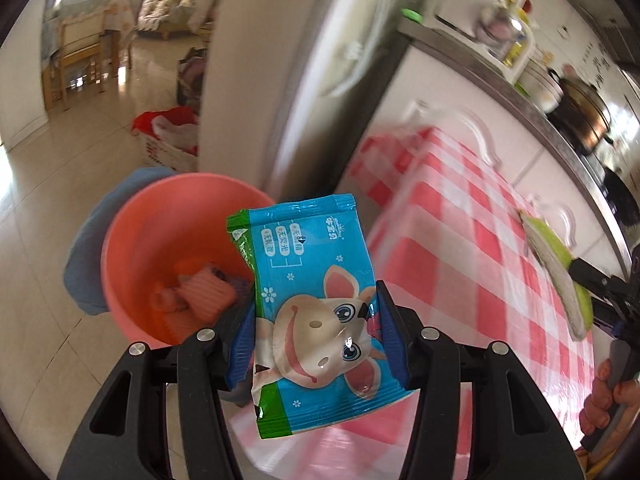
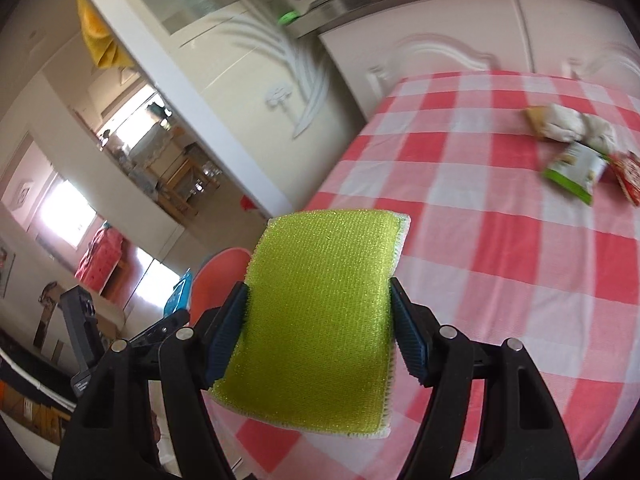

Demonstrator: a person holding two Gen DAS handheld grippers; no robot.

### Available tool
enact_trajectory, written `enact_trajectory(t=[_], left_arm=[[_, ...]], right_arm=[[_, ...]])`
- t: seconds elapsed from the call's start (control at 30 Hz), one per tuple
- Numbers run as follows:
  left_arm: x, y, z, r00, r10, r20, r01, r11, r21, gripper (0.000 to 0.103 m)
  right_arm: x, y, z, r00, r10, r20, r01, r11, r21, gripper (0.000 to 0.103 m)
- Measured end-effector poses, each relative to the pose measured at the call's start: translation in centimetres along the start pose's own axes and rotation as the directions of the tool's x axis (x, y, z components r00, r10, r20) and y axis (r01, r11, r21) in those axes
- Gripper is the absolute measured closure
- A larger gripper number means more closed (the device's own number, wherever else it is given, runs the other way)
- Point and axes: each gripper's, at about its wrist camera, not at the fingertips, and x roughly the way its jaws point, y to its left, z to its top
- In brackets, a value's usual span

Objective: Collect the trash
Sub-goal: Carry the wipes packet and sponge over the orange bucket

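My left gripper [image 1: 316, 320] is shut on a blue snack wrapper [image 1: 312, 304] with a cartoon cow. It holds the wrapper in the air just right of a pink bucket [image 1: 132, 232] on the floor; the bucket has several pieces of trash inside. My right gripper [image 2: 320, 316] is shut on a green sponge [image 2: 320, 312] above the checked table's near left corner. The sponge also shows in the left wrist view [image 1: 560, 272]. The bucket's rim [image 2: 224, 276] peeks out behind the sponge. A crumpled tissue [image 2: 568, 122], a green-white packet [image 2: 572, 168] and a red wrapper [image 2: 628, 172] lie on the table.
The table has a red-and-white checked cloth [image 2: 500, 260]. White cabinets [image 2: 440, 44] and a counter with pots [image 1: 580, 116] stand behind it. A fridge [image 1: 288, 60] stands left of the table. A blue cloth [image 1: 88, 248] lies beside the bucket.
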Motion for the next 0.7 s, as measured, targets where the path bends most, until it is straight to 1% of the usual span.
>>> enact_trajectory(t=[0.2,0.3,0.47,0.57,0.7], left_arm=[[0.0,3.8,1.1,0.998,0.054,0.034,-0.053,0.997,-0.050,0.048],[0.3,6.0,1.5,0.995,0.084,0.048,-0.079,0.993,-0.093,0.048],[1.3,8.4,1.9,0.993,0.110,0.043,-0.103,0.985,-0.139,0.048],[2.0,9.3,1.8,0.993,0.117,0.035,-0.111,0.983,-0.149,0.048],[3.2,10.1,1.8,0.991,0.135,0.017,-0.130,0.979,-0.159,0.048]], right_arm=[[3.3,4.6,1.1,0.996,0.047,-0.070,-0.052,0.995,-0.081,0.033],[5.1,6.9,1.7,0.993,0.065,-0.100,-0.077,0.989,-0.124,0.033],[8.4,10.7,2.1,0.985,0.083,-0.148,-0.112,0.973,-0.204,0.033],[11.1,13.1,2.2,0.982,0.071,-0.177,-0.118,0.956,-0.269,0.033],[14.4,15.3,2.1,0.974,0.046,-0.223,-0.120,0.935,-0.334,0.033]])
